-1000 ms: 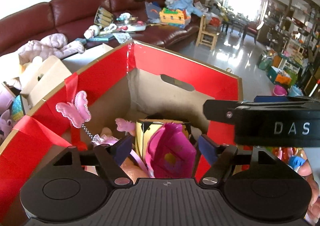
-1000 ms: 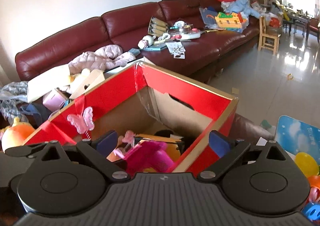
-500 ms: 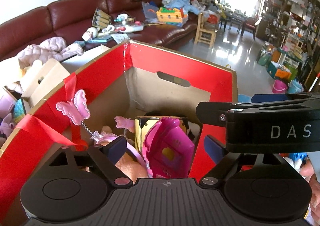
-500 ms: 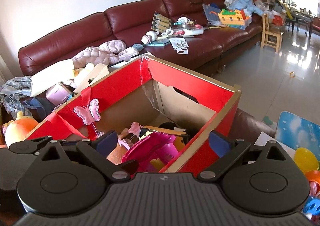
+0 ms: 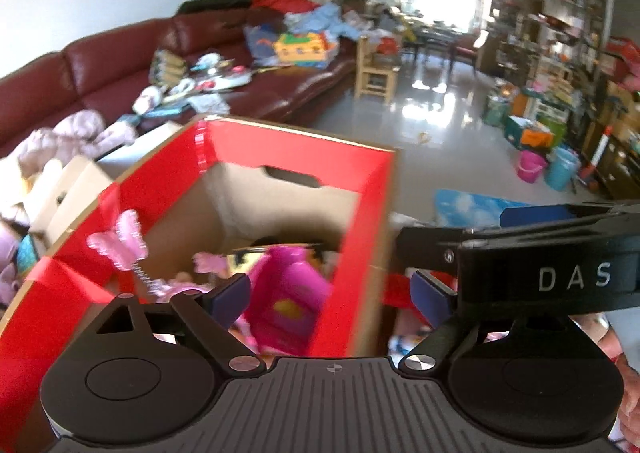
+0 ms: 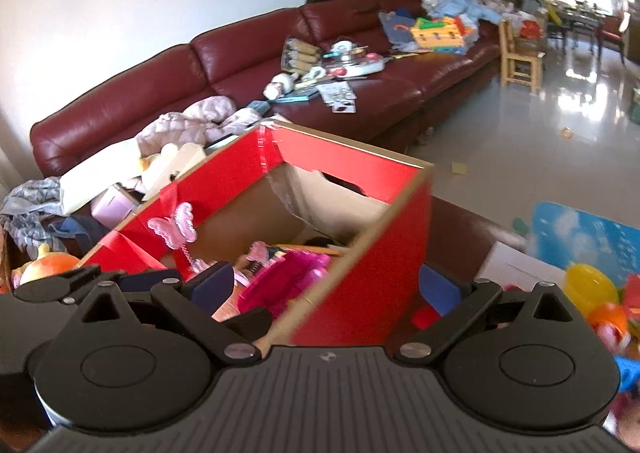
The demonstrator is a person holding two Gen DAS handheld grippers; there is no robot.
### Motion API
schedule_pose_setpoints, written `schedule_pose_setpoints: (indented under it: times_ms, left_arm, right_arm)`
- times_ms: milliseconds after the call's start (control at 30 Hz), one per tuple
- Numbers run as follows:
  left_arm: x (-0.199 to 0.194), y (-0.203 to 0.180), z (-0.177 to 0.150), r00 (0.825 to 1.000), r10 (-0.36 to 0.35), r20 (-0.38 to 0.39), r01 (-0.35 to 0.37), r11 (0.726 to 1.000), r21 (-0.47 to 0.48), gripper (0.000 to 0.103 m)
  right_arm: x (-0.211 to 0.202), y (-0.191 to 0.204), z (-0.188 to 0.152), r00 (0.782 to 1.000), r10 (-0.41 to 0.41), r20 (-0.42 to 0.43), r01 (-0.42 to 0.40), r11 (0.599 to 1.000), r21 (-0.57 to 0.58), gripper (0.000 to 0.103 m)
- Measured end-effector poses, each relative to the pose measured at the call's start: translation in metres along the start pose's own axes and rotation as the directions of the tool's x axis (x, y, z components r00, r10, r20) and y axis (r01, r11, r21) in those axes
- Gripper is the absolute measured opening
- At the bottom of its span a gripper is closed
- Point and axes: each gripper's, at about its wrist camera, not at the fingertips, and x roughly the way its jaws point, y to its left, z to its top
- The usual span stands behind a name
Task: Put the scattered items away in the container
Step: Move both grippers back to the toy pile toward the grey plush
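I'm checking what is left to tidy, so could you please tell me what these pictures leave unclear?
- Box bottom: both views, hidden by the pink toy and the near wall.
- Toys on the floor right of the box: right wrist view, cut off by the edge and the right tongs.
- Same toys: left wrist view, hidden behind the right tongs' body.
- Butterfly: left wrist view, motion-blurred.

Left gripper (image 5: 332, 293) over the near edge of the red cardboard box (image 5: 280, 145), jaws opening, nothing between the pads. Pink toy (image 5: 286, 301) lies inside the box, pink butterfly (image 5: 120, 239) on the left wall. Right gripper (image 5: 532, 273) crosses at right, marked DAS. Maroon sofa (image 5: 100, 69) behind, cluttered. Frame blurred.
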Motion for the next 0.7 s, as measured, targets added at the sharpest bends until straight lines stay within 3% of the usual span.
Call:
schedule_pose_setpoints:
  times_ms: [233,467,600,700]
  left_arm:
    - [0.004,-0.073,-0.021,0.993,-0.113,-0.040,0.117,0.985,0.124,0.097]
    - [0.015,-0.146,-0.058,0.969,-0.206,-0.134,0.232,0.946,0.226,0.097]
    - [0.015,-0.178,-0.078,0.953,-0.246,-0.175,0.287,0.916,0.280,0.096]
    - [0.014,-0.200,-0.091,0.943,-0.264,-0.204,0.318,0.895,0.312,0.097]
  right_arm:
    - [-0.046,-0.058,-0.037,0.995,-0.096,-0.018,0.097,0.991,0.092,0.100]
    - [-0.102,-0.126,-0.082,0.972,-0.224,-0.073,0.234,0.956,0.180,0.100]
    - [-0.143,-0.170,-0.110,0.938,-0.336,-0.088,0.347,0.910,0.228,0.100]
    - [-0.175,-0.209,-0.135,0.891,-0.438,-0.120,0.453,0.846,0.281,0.100]
